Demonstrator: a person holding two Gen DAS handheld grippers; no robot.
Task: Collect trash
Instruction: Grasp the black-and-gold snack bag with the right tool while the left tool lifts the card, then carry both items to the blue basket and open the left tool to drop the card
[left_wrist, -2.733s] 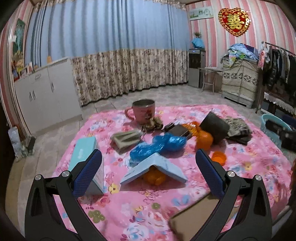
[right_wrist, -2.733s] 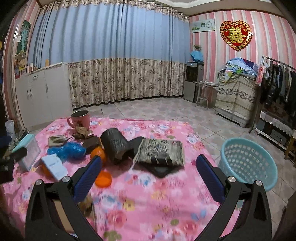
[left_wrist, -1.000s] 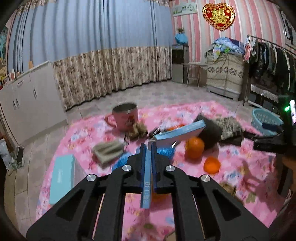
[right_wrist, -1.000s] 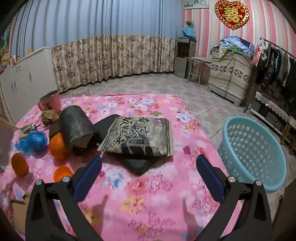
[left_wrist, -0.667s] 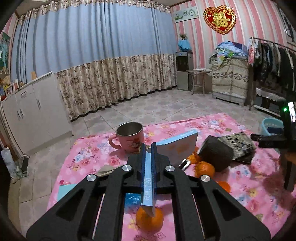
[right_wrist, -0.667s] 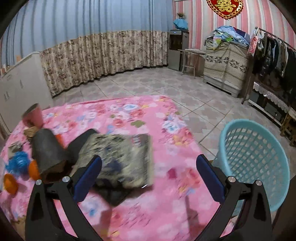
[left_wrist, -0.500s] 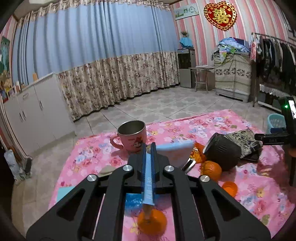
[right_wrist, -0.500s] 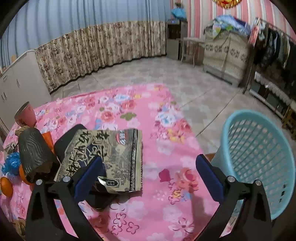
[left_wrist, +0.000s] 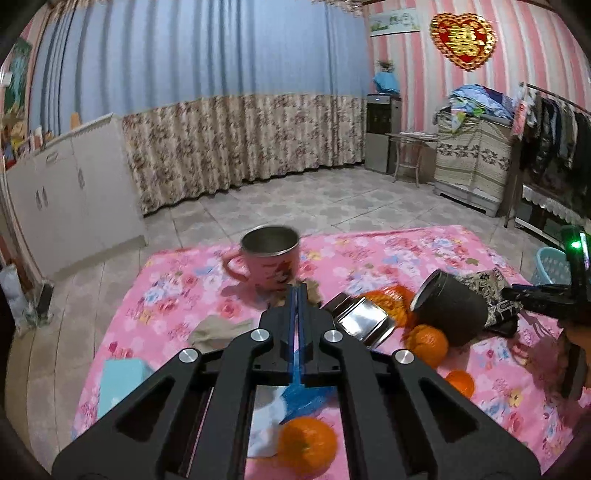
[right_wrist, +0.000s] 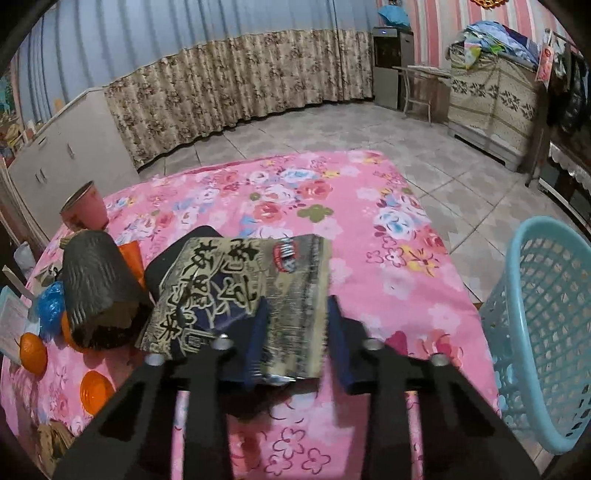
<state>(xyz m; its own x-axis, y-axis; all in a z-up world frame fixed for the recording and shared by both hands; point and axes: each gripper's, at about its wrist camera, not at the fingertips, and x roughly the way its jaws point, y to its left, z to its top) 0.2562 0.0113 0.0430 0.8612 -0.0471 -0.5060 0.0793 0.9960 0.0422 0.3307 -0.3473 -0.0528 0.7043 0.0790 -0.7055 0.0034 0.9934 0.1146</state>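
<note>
A flat snack packet (right_wrist: 236, 280) is lying on a table covered by a pink cloth (right_wrist: 295, 192) printed with roses. The packet is crinkly and olive-gold, and is showing large black brush-style Chinese characters and a small round red badge, whose wording is too small to read. The right tongs (right_wrist: 297, 332) have just been closing, with the packet's near edge between their ribbed blue pads. Blur is hiding whether the pads are pressing on it, so I cannot tell. A pale blue plastic lattice basket (right_wrist: 535, 295) is standing on the tiled floor just beside the table's right edge. Left of the packet, a dark ridged tube (right_wrist: 96, 284) is lying on its side, with a crumpled blue plastic bag (right_wrist: 51, 302) and a round orange lid (right_wrist: 96, 391) nearby. The left tongs (left_wrist: 298, 291) are pressed together, pointing over a pink mug (left_wrist: 271, 258) with a steel lining and a cartoon picture. A shiny foil piece (left_wrist: 362, 321) and a dimpled orange (left_wrist: 306, 445) are sitting close by. On the striped wall a red heart ornament (left_wrist: 463, 38) is displaying a gold Chinese double-happiness character
</note>
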